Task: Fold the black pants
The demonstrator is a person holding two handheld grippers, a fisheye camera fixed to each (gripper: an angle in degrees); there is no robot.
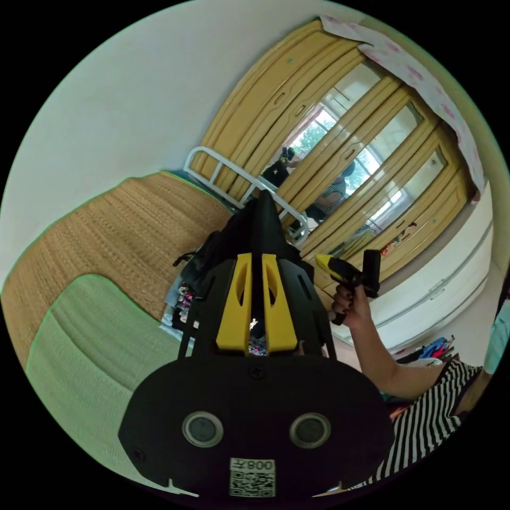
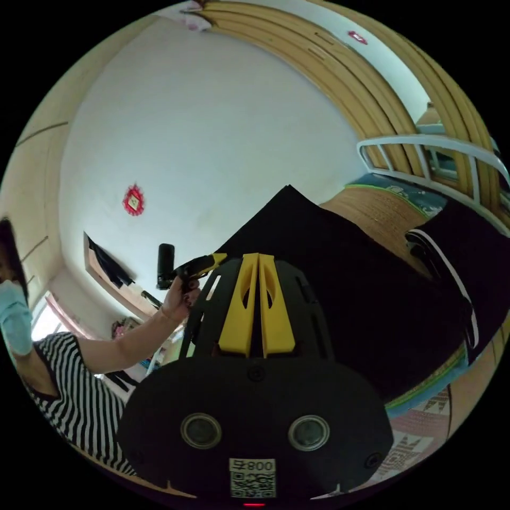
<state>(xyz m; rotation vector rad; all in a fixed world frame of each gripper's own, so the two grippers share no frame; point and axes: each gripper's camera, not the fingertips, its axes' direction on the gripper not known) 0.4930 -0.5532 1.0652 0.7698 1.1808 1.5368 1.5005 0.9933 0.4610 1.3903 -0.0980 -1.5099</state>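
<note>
In the left gripper view, the black pants [image 1: 264,223] rise in a narrow fold from between the yellow jaws of my left gripper [image 1: 256,256], which is shut on them. My right gripper [image 1: 326,261] is held up in a hand just to the right. In the right gripper view, the pants [image 2: 340,276] spread as a wide black sheet from my right gripper [image 2: 258,256], whose jaws are closed on the cloth's edge. The sheet runs down towards the bed. My left gripper [image 2: 215,259] holds the sheet's left corner.
A woven mat [image 1: 133,228] and a green pad [image 1: 90,340] cover the bed. A pile of clothes [image 1: 186,297] lies near the white bed rail [image 1: 223,170]. A second dark garment with a white stripe [image 2: 451,271] lies on the bed. A mirrored wooden wardrobe [image 1: 372,159] stands behind. A person in a striped top [image 2: 79,382] is close by.
</note>
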